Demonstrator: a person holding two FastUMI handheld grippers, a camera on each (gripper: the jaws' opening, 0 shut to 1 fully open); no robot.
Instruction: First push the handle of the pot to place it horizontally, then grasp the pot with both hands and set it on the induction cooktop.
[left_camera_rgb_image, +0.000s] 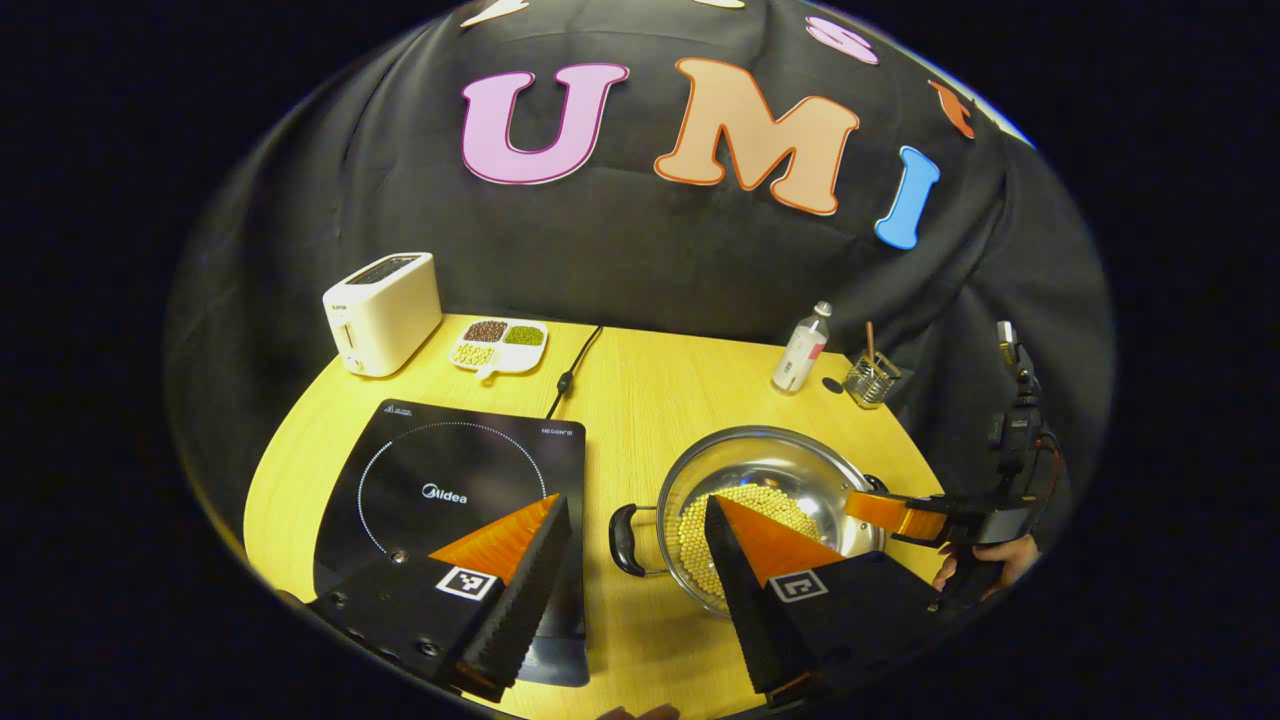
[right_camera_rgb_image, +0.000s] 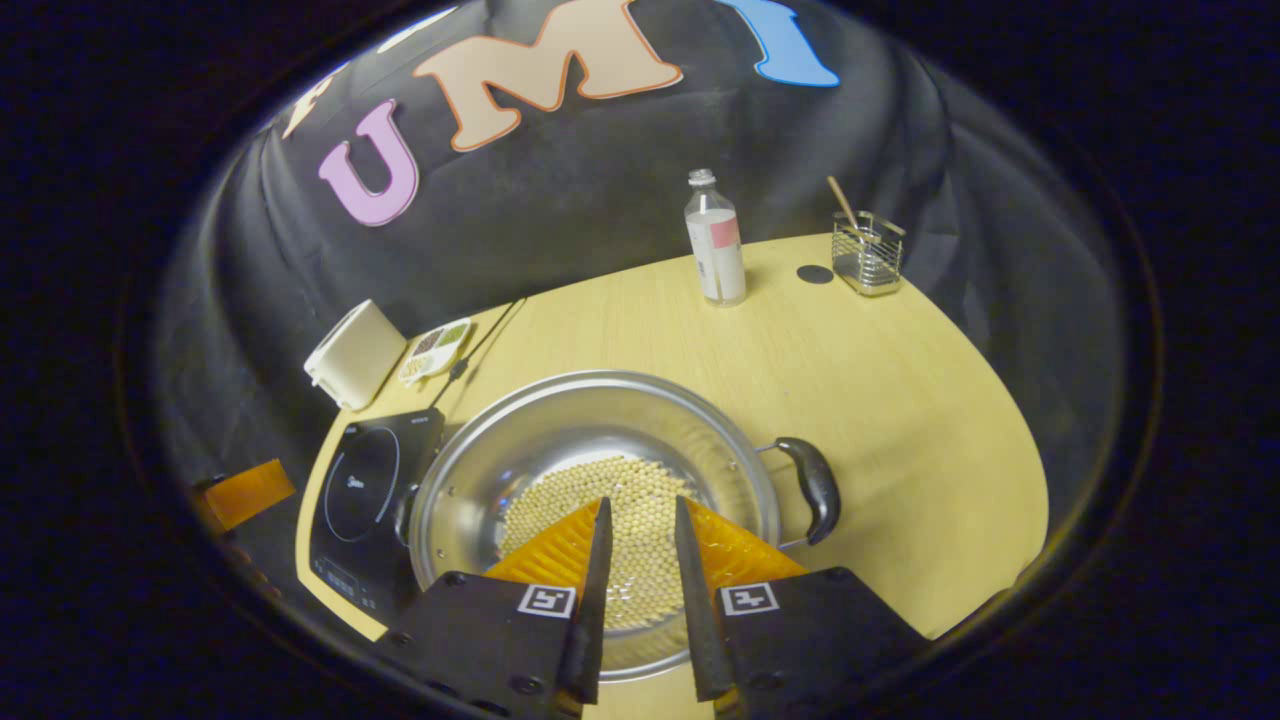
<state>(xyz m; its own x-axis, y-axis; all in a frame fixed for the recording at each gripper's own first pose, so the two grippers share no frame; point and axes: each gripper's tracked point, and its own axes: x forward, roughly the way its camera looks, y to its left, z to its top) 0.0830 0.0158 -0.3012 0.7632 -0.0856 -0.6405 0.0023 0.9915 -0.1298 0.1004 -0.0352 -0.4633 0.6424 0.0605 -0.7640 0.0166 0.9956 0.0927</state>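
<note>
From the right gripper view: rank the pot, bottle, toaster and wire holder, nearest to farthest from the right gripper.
1. Pot, directly under the right gripper.
2. Toaster, far left by the wall.
3. Bottle and wire holder, at the far table edge; too close to call between them.

— What do we have behind the table?

— We see black cloth hanging as the far wall, creased and draped down to the far edge of the tabletop.

— And the table itself?

— We find a pale yellow wooden top with a fine grain, its right end rounded in the right gripper view, its left end rounded in the left gripper view.

— How is the light?

— We note an even, soft light from above; the wood shows bright, while the cloth stays dim and dull, darker still toward its edges.
</note>
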